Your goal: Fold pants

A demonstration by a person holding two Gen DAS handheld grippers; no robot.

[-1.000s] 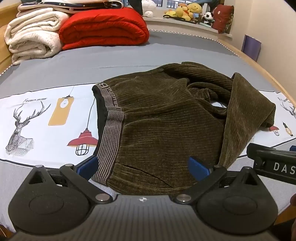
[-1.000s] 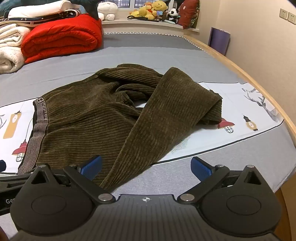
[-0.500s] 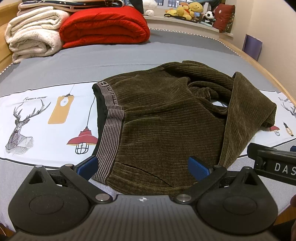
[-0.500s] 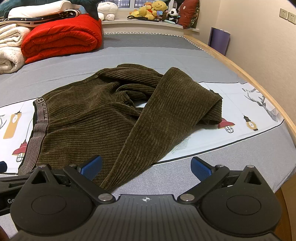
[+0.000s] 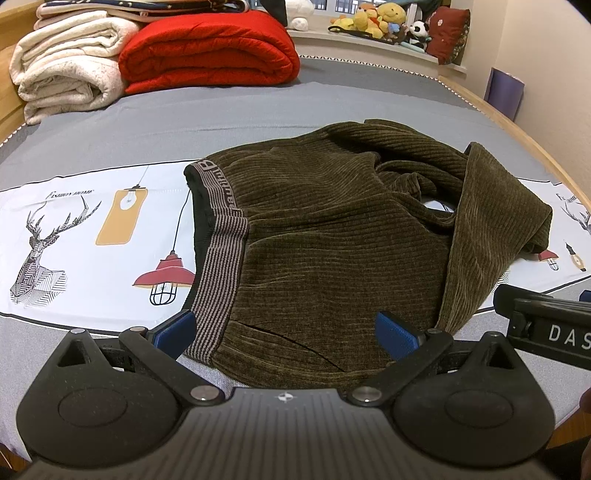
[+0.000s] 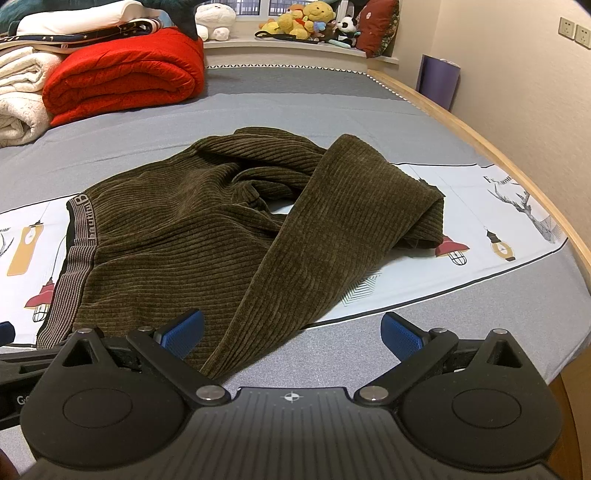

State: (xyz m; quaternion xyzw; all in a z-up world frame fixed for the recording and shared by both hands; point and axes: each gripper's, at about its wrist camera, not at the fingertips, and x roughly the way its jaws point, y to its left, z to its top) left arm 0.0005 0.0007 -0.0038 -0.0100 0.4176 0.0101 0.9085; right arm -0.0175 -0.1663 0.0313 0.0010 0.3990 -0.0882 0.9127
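Surface: grey bed [image 5: 332, 96], white printed sheet [image 5: 92, 236] under olive corduroy pants [image 5: 332, 236].
Room: red quilt [image 5: 207, 48], plush toys [image 6: 295, 22] on the windowsill.
Left gripper [image 5: 284, 328]: wide apart, empty.
Right gripper [image 6: 291, 332]: wide apart, empty.

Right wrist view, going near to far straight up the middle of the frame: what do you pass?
right hand-held gripper, open → pants lying crumpled on the bed → bare grey bedsheet → window ledge → stuffed toys
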